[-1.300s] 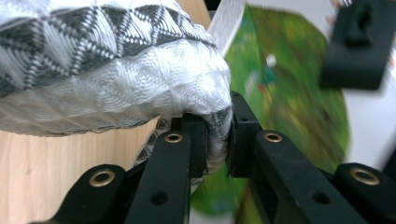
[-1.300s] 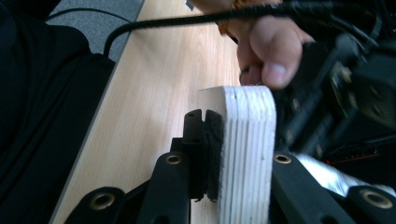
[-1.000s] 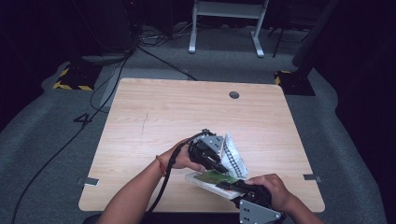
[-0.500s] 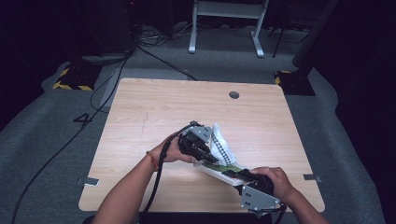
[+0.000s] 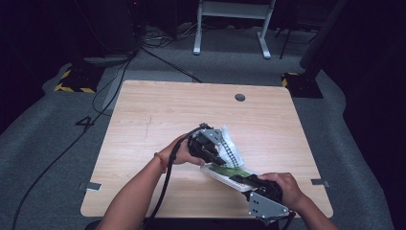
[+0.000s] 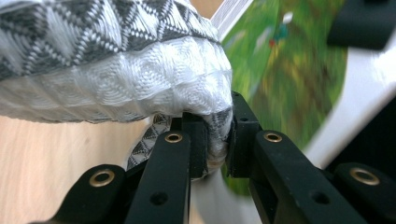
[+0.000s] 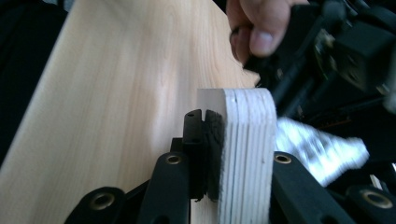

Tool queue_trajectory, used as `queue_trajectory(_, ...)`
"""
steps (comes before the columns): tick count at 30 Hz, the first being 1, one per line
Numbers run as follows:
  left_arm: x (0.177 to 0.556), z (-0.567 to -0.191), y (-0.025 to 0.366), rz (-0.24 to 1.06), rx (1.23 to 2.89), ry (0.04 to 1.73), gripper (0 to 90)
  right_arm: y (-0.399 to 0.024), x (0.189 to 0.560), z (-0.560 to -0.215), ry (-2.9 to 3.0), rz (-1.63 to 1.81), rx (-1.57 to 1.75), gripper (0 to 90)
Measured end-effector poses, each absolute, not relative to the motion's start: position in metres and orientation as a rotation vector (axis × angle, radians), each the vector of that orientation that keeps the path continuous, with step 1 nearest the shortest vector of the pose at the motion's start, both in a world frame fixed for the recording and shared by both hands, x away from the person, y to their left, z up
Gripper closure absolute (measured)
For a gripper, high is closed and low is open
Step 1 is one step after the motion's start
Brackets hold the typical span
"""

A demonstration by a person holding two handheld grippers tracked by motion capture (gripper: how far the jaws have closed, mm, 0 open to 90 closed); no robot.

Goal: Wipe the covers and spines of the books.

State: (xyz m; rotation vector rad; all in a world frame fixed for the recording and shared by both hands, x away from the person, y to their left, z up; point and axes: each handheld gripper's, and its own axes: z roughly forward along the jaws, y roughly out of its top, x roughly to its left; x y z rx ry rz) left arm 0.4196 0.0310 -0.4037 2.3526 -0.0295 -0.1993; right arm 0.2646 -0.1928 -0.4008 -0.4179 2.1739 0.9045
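Wiping job, looks mid-stroke as far as I can judge. Starting left of centre in the high view: left gripper (image 5: 216,154) sits at mid-frame, hand wrapped round it, cable trailing down toward the bottom edge. Its jaws are pinching a bunched white-and-grey patterned cloth (image 5: 230,146); in the left gripper view the cloth (image 6: 116,60) fills the upper left and a fold of it is clamped tight between the two black pads. Just right of and below that, the board book (image 5: 227,173), white edges and green printed cover, lies slanted toward lower right, one end under the cloth. In the left gripper view the green cover (image 6: 289,74) is in the upper right, blurred, the cloth resting on or just over it; can't tell contact for sure. Far lower right of the high view: right gripper (image 5: 256,184) clamps the book's near end; the right gripper view shows the thick layered page edge (image 7: 247,154) pinched between its jaws, book held on edge off the wooden table (image 5: 158,110). Done so far: both grips are set, cloth is at the cover. Left: can't tell how much cover is wiped; no visible dirt to go by. Containers: none on the table, so nothing to report inside any.
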Motion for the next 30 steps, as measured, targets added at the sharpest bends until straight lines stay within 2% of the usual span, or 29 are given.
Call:
queue_trajectory(7, 0.42, -0.409, 0.063, -0.172, 2.315, 0.051, 81.2, -0.2, 0.267, -0.399, 2.177, 0.901, -0.378, 77.8)
queue_trajectory(16, 0.41, -0.4, 0.076, -0.17, 2.263, 0.0, 81.1, -0.2, 0.269, -0.401, 2.179, 0.883, -0.365, 77.9)
queue_trajectory(19, 0.406, -0.398, 0.069, -0.167, 2.26, -0.023, 81.0, -0.198, 0.268, -0.401, 2.175, 0.882, -0.373, 77.8)
queue_trajectory(30, 0.405, -0.397, 0.006, -0.23, 2.313, -0.163, 80.9, -0.182, 0.249, -0.4, 2.153, 0.875, -0.498, 77.8)
